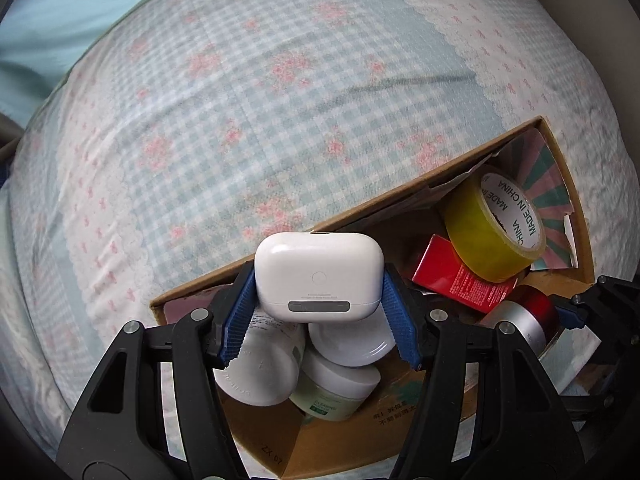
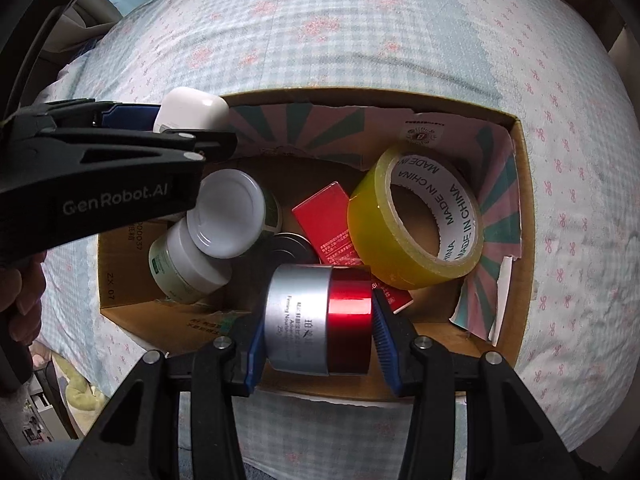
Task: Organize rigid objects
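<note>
My left gripper (image 1: 320, 300) is shut on a white earbud case (image 1: 318, 276), held over the left end of an open cardboard box (image 1: 360, 208). My right gripper (image 2: 318, 322) is shut on a red and silver jar (image 2: 320, 316), held on its side above the box's near wall (image 2: 360, 394). Inside the box lie a yellow tape roll (image 2: 416, 216), a red carton (image 2: 326, 220), a white lidded jar (image 2: 230, 214) and a pale green jar (image 2: 184, 264). The left gripper and the white case (image 2: 192, 114) show at the upper left of the right wrist view.
The box rests on a bed with a blue checked, pink flowered cover (image 1: 240, 128). A striped pink and green liner (image 2: 496, 208) lines the box's right side. A dark round lid (image 2: 290, 246) lies in the middle of the box. A person's hand (image 2: 24, 300) holds the left tool.
</note>
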The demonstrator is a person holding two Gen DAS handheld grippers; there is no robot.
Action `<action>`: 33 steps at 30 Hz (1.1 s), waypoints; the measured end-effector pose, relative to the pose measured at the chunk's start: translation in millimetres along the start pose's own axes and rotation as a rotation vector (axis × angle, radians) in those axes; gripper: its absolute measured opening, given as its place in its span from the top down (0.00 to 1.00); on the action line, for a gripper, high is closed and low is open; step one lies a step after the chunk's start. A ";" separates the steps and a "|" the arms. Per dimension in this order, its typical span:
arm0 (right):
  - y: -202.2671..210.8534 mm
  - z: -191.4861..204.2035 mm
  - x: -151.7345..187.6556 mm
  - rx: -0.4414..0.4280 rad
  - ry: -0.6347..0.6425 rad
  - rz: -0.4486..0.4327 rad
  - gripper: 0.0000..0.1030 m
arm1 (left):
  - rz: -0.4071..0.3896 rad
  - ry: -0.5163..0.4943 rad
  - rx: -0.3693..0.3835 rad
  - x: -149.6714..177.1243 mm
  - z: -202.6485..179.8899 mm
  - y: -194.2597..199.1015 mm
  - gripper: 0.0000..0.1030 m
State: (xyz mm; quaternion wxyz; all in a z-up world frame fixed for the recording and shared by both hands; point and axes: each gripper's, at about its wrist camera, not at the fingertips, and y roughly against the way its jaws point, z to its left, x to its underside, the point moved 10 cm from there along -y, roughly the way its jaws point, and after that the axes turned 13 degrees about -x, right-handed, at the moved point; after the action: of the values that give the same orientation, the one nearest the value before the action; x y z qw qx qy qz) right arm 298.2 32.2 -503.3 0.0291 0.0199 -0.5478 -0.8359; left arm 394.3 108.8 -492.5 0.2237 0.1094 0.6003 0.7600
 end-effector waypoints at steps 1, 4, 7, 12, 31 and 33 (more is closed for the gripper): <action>-2.6 -2.4 1.7 0.008 -0.003 0.007 0.58 | -0.002 -0.014 0.002 2.4 -2.7 0.1 0.44; -8.7 -7.8 6.4 0.010 -0.019 0.017 0.59 | 0.003 -0.055 -0.001 12.2 -10.7 -3.1 0.44; -12.7 -10.2 7.9 0.008 -0.026 0.023 0.59 | 0.008 -0.060 -0.002 19.6 -11.3 -5.0 0.45; -12.9 -8.8 7.4 0.012 -0.005 0.023 0.59 | 0.010 -0.063 -0.004 14.6 -10.2 -2.4 0.45; 26.8 -2.6 24.8 0.023 -0.067 -0.112 0.00 | -0.034 0.029 0.026 21.6 8.4 55.2 0.00; 31.9 1.2 30.4 0.021 -0.059 -0.122 0.00 | -0.052 0.039 0.018 28.4 9.9 65.7 0.00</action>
State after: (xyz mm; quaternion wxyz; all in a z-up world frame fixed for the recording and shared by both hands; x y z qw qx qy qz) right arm 268.7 18.5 -473.6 -0.0380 0.0290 -0.5548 -0.8306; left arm 360.0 118.9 -429.8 0.2306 0.0810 0.6140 0.7505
